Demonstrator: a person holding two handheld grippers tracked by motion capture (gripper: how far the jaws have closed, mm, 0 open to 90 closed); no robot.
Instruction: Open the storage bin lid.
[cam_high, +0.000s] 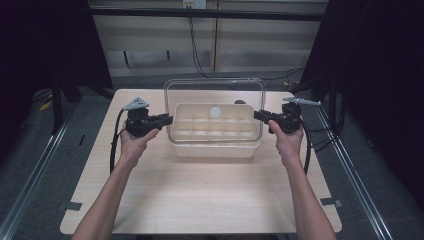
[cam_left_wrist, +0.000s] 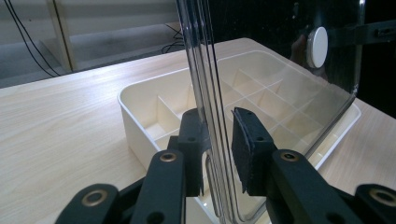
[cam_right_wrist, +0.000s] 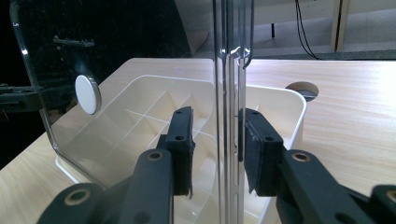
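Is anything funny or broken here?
Nothing looks broken or spilled. The clear lid stands up off the white divided box, with the left gripper and right gripper straddling its side edges, jaws apart.

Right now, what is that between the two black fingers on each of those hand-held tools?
In both gripper views, the upright edge of the clear lid stands between the fingers of each tool, over the white divided box. The fingers look slightly apart from it.

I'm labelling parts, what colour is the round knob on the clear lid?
White knob, on the clear lid; clearest in the left gripper view.
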